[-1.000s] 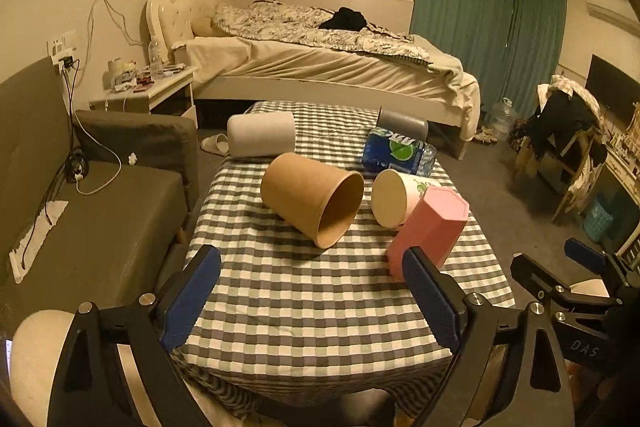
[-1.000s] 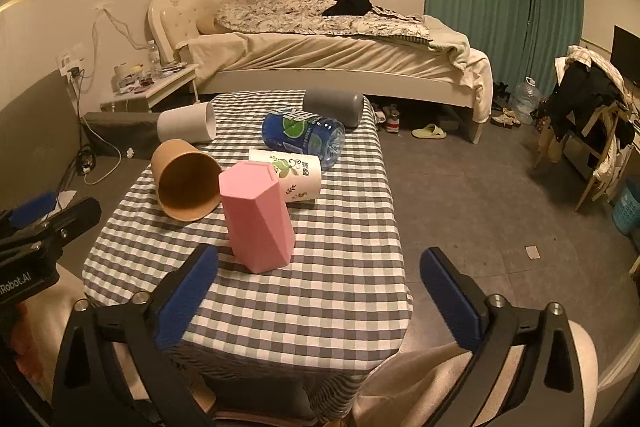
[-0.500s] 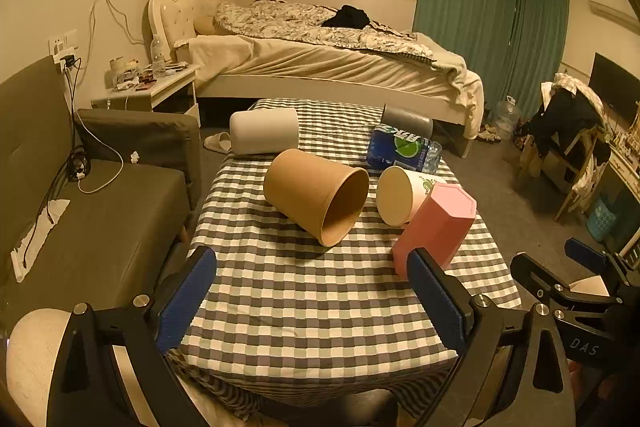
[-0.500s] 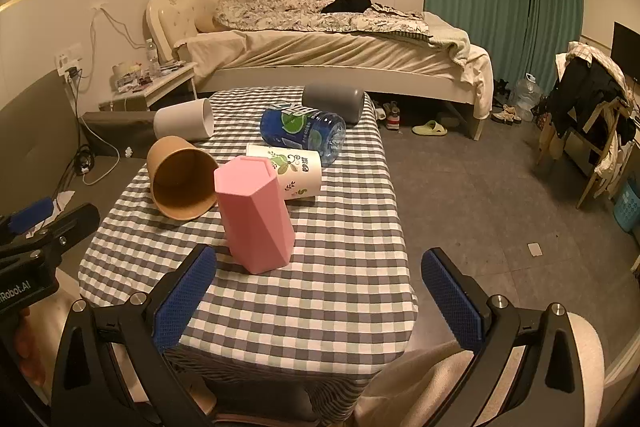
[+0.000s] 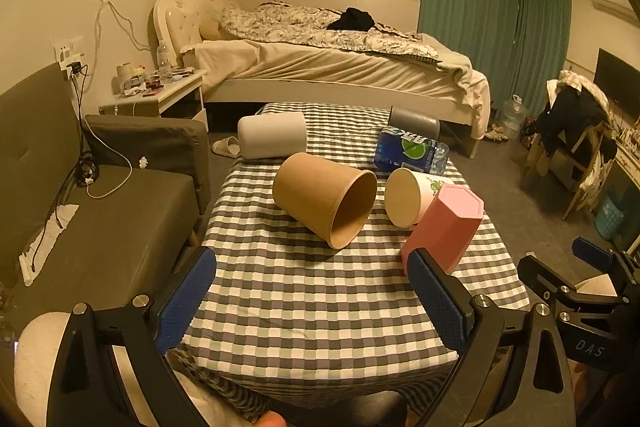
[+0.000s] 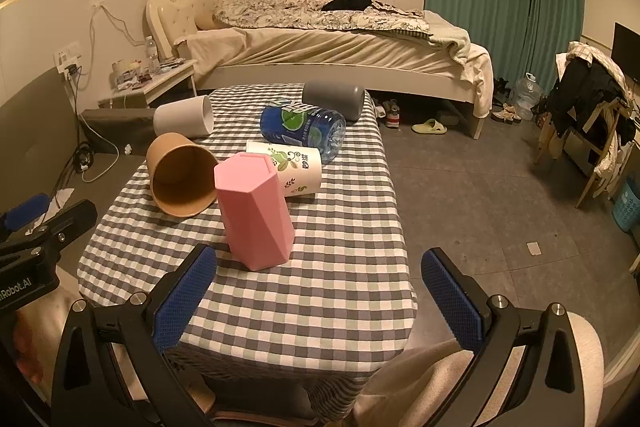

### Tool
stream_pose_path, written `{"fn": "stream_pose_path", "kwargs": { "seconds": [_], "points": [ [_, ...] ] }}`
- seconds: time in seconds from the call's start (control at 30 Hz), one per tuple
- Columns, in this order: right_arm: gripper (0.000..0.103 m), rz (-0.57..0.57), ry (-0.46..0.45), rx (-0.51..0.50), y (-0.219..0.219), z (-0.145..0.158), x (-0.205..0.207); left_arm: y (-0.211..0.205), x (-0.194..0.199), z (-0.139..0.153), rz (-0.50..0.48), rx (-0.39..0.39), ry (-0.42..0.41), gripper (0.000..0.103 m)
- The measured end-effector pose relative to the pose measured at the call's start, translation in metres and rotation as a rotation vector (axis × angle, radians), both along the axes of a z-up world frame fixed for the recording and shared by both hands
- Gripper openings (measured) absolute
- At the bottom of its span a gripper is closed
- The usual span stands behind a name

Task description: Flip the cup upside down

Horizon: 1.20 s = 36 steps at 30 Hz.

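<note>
Both our left gripper (image 5: 312,291) and right gripper (image 6: 316,291) hang wide open and empty short of the checked table (image 6: 352,291), where the light, crushable brown paper cup (image 5: 326,199) lies on its side, so we'd pinch its mid-wall gently.

Counts on the checked table (image 6: 328,291): five cups and one bottle.
- one brown paper cup (image 6: 180,179), on its side
- one white printed paper cup (image 6: 296,171), on its side
- one white cup (image 6: 184,117), on its side
- one grey cup (image 6: 332,101), on its side
- one pink faceted cup (image 6: 256,215), standing
- one blue-label bottle (image 6: 302,131), lying down

Grippers: two, left gripper (image 5: 312,299) and right gripper (image 6: 318,299).
</note>
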State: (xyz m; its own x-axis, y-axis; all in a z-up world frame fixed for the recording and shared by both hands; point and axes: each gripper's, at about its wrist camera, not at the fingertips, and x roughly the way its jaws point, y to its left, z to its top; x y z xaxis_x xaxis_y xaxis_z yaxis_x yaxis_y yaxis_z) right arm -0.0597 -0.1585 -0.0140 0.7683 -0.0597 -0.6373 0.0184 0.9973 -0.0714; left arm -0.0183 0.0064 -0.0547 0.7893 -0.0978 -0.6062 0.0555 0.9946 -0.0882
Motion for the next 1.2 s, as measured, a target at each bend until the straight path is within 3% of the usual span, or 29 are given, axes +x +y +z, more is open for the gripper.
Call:
{"fn": "stream_pose_path", "kwargs": {
  "seconds": [1.2],
  "points": [
    [0.103,0.004,0.002,-0.011,0.0001,-0.0011,-0.0022,0.0040,0.0009,-0.0015,0.005,-0.003,0.009,0.100]
  ]
}}
